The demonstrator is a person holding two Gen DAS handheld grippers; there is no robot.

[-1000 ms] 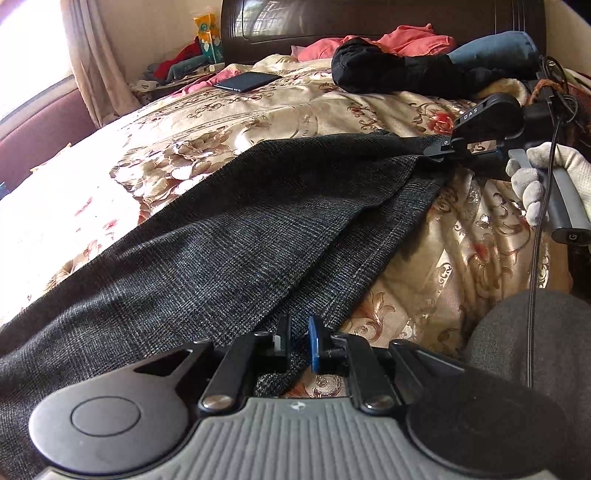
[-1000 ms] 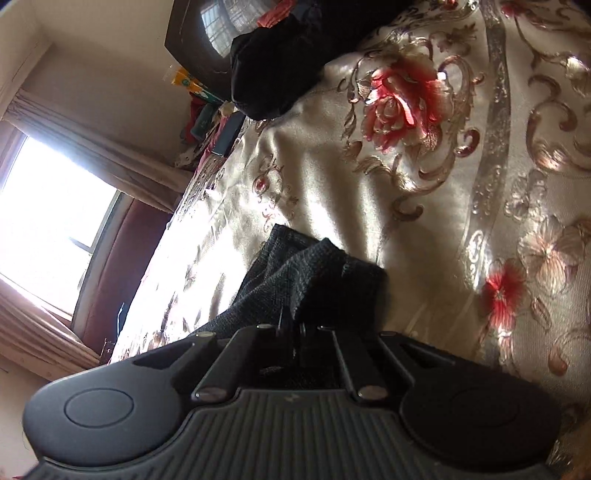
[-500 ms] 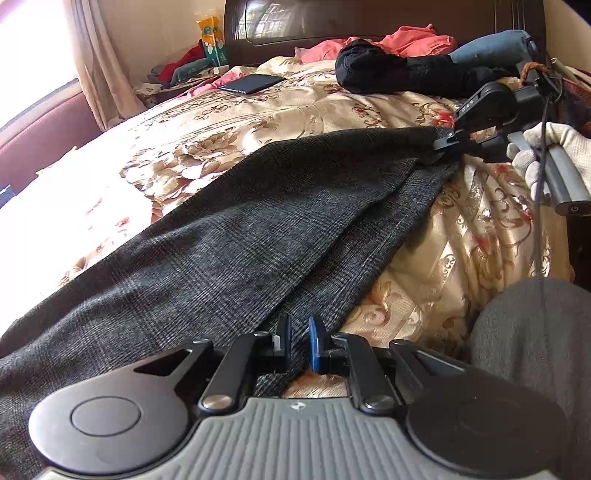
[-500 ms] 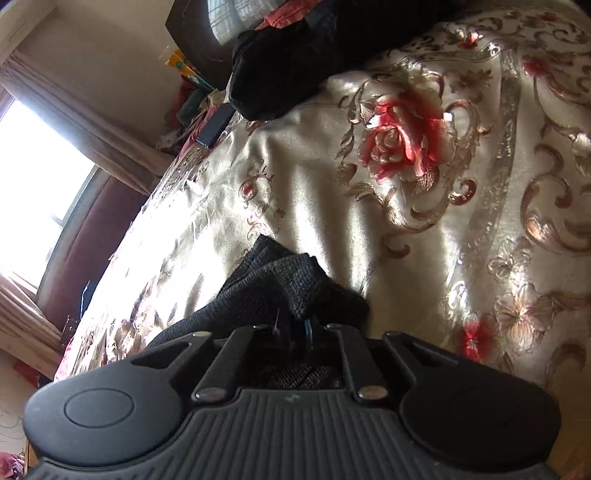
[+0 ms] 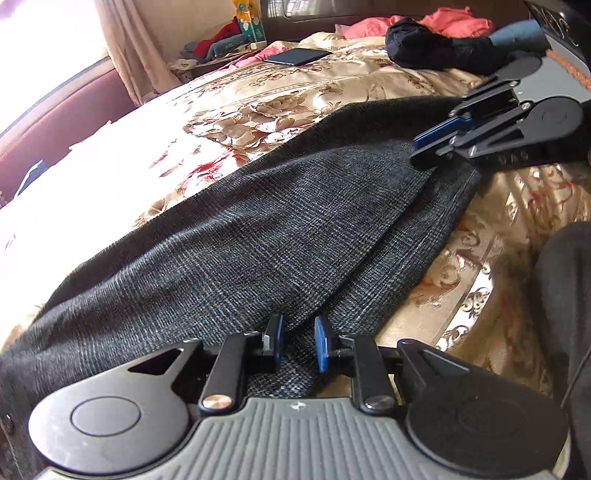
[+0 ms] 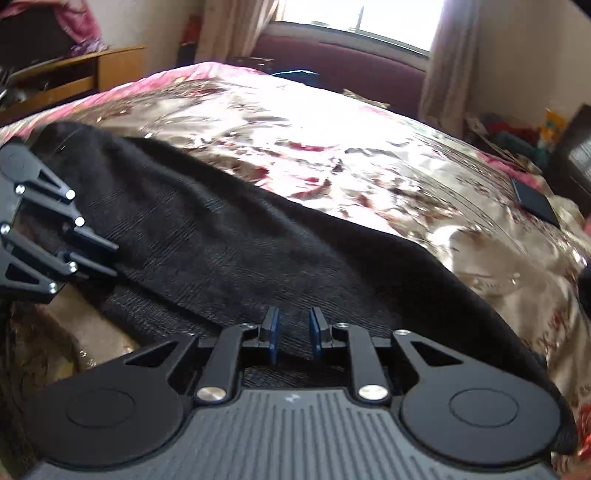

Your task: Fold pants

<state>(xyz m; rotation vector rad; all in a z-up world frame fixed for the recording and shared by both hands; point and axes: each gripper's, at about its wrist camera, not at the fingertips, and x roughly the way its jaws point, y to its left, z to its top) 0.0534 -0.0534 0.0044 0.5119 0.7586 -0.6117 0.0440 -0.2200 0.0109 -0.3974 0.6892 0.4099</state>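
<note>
Dark grey checked pants (image 5: 280, 236) lie stretched across the floral gold bedspread (image 5: 280, 99), one leg folded over the other. My left gripper (image 5: 298, 341) is open, its blue pads on either side of the near edge of the pants. My right gripper (image 5: 424, 151) shows at the far end of the pants, jaws slightly apart over the cloth edge. In the right wrist view the pants (image 6: 240, 243) run away to the left, my right gripper (image 6: 293, 338) is open over the fabric, and my left gripper (image 6: 107, 258) sits at the far left.
A black garment (image 5: 439, 50), pink clothes (image 5: 443, 24) and a dark tablet (image 5: 297, 56) lie near the headboard. A dark rounded mass (image 5: 565, 317) is at the right. A window and maroon seat (image 6: 343, 62) lie beyond the bed, a wooden shelf (image 6: 74, 77) at left.
Both grippers opened and let go of the pants, which now lie flatter on the bed. The right wrist view swung round from the headboard side towards the window.
</note>
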